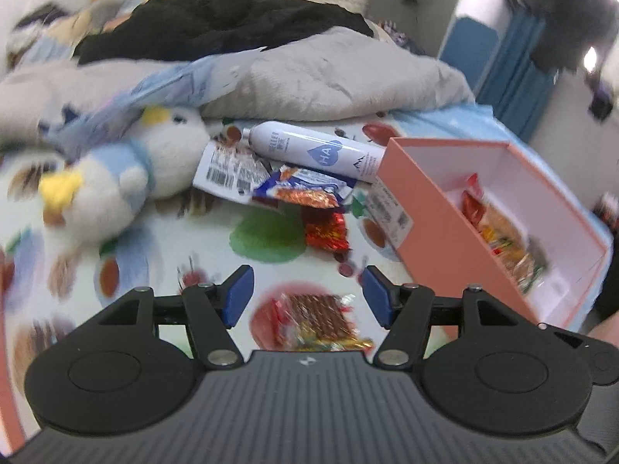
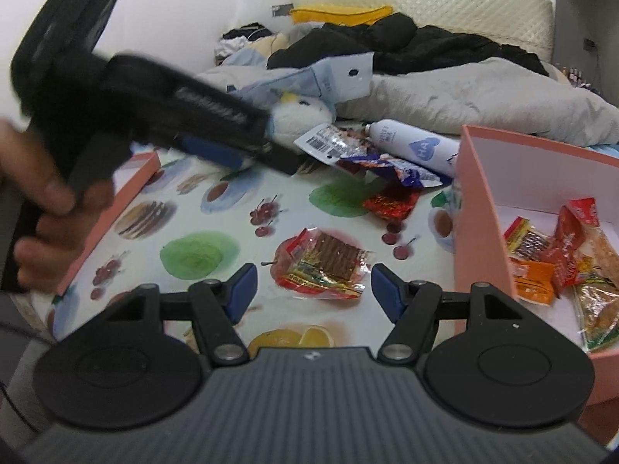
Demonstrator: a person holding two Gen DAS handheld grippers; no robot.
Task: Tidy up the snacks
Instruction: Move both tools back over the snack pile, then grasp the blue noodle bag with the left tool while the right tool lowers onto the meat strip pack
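A clear snack pack with a brown bar (image 1: 315,319) (image 2: 323,266) lies on the fruit-print sheet. My left gripper (image 1: 305,295) is open just above it, empty. My right gripper (image 2: 313,290) is open and empty, just short of the same pack. A red foil snack (image 1: 327,230) (image 2: 390,201) and a blue wrapper (image 1: 305,187) (image 2: 390,170) lie farther back. The pink box (image 1: 437,228) (image 2: 476,208) at the right holds several snack packs (image 2: 561,259).
A white bottle (image 1: 317,150) (image 2: 414,145), a barcode packet (image 1: 228,168), and a plush bird (image 1: 127,178) lie behind the snacks. Grey bedding (image 1: 329,77) and black clothes fill the back. The pink box lid (image 2: 116,208) lies at the left, under the left hand and its gripper body (image 2: 193,123).
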